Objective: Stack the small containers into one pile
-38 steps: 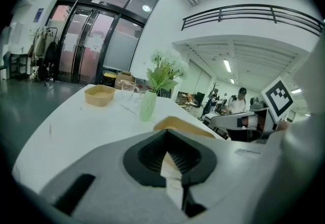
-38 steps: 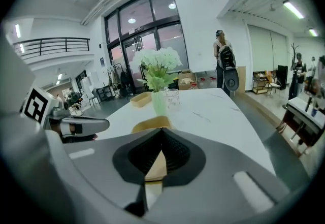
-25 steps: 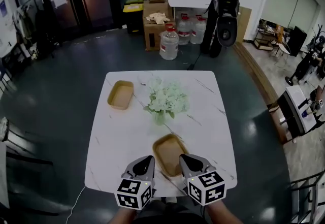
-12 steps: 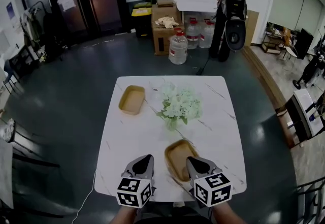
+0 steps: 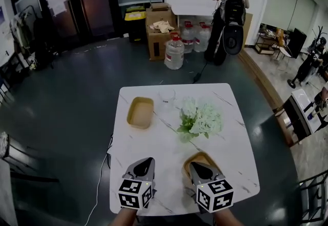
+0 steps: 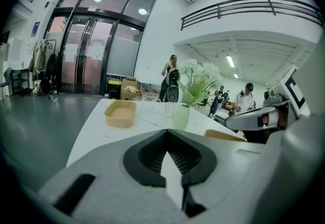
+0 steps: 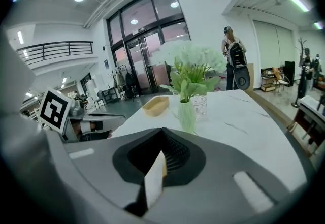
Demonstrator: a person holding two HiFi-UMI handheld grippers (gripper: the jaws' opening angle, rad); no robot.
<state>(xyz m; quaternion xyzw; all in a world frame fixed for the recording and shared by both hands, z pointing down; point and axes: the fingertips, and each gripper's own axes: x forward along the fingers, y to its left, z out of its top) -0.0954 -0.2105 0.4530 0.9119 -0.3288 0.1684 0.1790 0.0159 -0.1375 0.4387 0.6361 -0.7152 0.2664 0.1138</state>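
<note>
Two tan containers lie on the white marble table (image 5: 154, 168). The far container (image 5: 140, 112) (image 6: 120, 113) (image 7: 156, 105) sits at the back left. The near container (image 5: 201, 159) (image 6: 224, 135) lies at the front right, partly hidden under my right gripper (image 5: 196, 165) (image 7: 161, 130), whose tip hangs over its near end. That gripper's jaws meet, and a thin tan sliver shows through the slit. My left gripper (image 5: 147, 161) (image 6: 165, 131) hangs over bare table to the left of the near container, shut and empty.
A vase of pale green flowers (image 5: 200, 120) (image 7: 187, 114) stands mid-table between the two containers. A clear glass (image 5: 166, 96) (image 7: 199, 105) is behind it. Beyond the table are boxes (image 5: 160, 33), water bottles (image 5: 174, 50) and a person with a backpack (image 5: 228, 12).
The whole view has shifted, so the table now sits further right in the picture. Both grippers have moved across the near edge; the right one now overlaps the near container instead of flanking it.
</note>
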